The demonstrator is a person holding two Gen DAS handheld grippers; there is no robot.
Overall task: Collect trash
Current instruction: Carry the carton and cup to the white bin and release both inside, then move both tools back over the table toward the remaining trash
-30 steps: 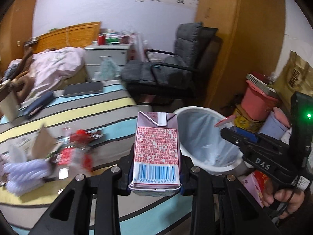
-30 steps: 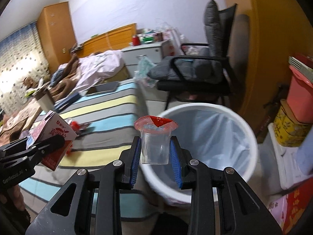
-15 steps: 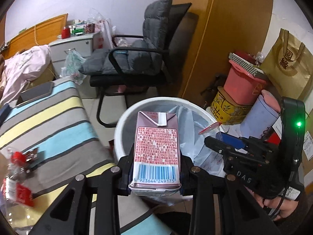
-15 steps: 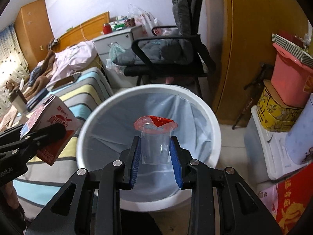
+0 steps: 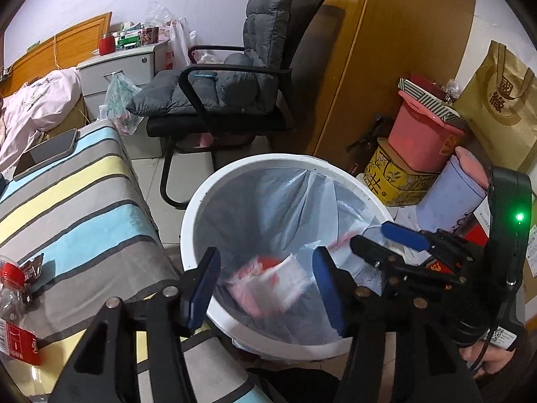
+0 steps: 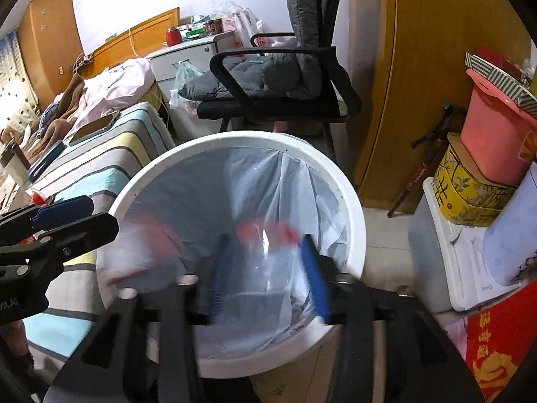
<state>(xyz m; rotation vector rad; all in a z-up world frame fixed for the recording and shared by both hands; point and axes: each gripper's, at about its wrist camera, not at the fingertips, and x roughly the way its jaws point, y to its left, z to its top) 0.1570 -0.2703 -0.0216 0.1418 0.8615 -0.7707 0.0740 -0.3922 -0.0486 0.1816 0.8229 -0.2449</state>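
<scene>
A white bin point(image 5: 194, 221) lined with a pale plastic bag stands on the floor beside the striped bed. My left gripper point(image 5: 265, 285) hangs over its near rim with the jaws opening. The pink-and-white drink carton point(image 5: 268, 282) is a blur dropping free between them into the bag. In the right wrist view my right gripper point(image 6: 265, 262) is also over the bin point(image 6: 352, 201), jaws opening. The clear cup with a red lid point(image 6: 265, 235) is a blur slipping out between the blue pads. Each view shows the other gripper: right gripper point(image 5: 379, 240), left gripper point(image 6: 87, 218). The falling carton point(image 6: 144, 245) is a blur below the left gripper.
The striped bed point(image 5: 67, 194) lies left of the bin, with a crushed red-labelled bottle point(image 5: 13, 319) and a tablet point(image 5: 47, 151) on it. A black chair point(image 5: 228, 100) stands behind the bin. Stacked tubs and boxes point(image 5: 423, 134) crowd the right by a wooden wardrobe.
Both grippers swung from over the bed to above the bin and sank a little. Both have since opened, and the carton and the cup have left the pads and are falling.
</scene>
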